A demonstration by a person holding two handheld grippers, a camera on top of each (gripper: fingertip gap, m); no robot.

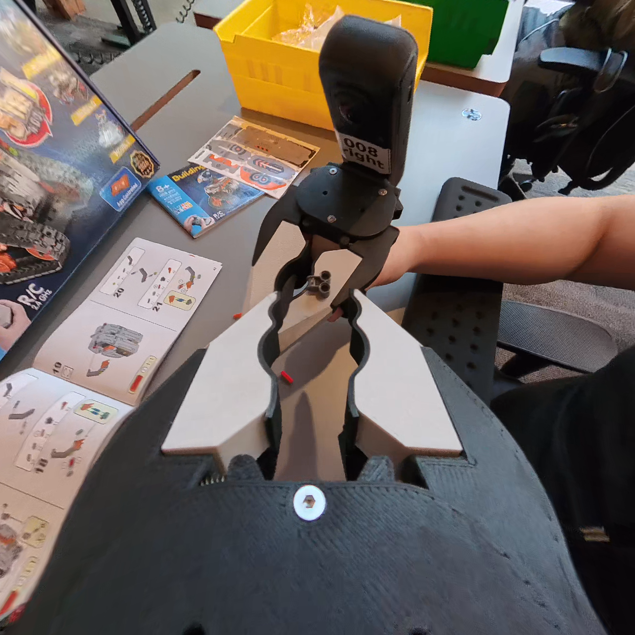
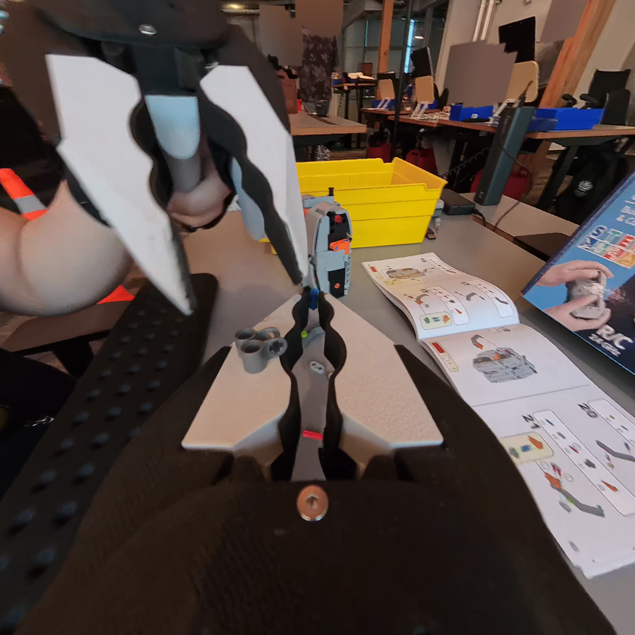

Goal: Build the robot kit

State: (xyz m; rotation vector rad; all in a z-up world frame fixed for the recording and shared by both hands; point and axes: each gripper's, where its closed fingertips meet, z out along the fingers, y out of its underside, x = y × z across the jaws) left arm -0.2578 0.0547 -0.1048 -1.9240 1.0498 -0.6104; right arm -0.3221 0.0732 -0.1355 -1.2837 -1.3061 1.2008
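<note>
Office room, rows of desks behind; grey worktop [image 1: 220,103] in front.

- Right gripper [image 2: 311,295]: jaws nearly closed, tips pinching a blue pin [image 2: 312,299], held just above the worktop's near edge and right in front of a grey build [image 2: 331,247].
- Pin, judged: tiny, light, stiff plastic, slick. Only the tips have it, so it could twist or pop out. Best hold is across its shaft.
- 1 grey connector [image 2: 261,347] lies loose on top of the right gripper's finger, not clamped. Likely slides off if the gripper tilts.
- Left gripper [image 1: 314,295]: jaws spread, nothing between them. It faces the right gripper, tips near each other; contact cannot be told.
- 1 red pin [image 1: 287,377] lies on the worktop below the left gripper's gap.
- Open booklet [image 1: 137,309] along the worktop's left side, a box [image 1: 51,171] standing at the left edge beyond it. Small booklet [image 1: 206,199] and sticker sheet [image 1: 254,154] mid-worktop. Yellow bin [image 1: 281,79] at the far edge, clear bags inside.
- Black chair [image 1: 457,275] off the right edge, a forearm [image 1: 498,240] above it.

Hidden or unclear: the pin's full shape, mostly covered by the pads; the build's base, behind the fingers; whether the left gripper touches the build in the right wrist view; box cut off at the frame.
</note>
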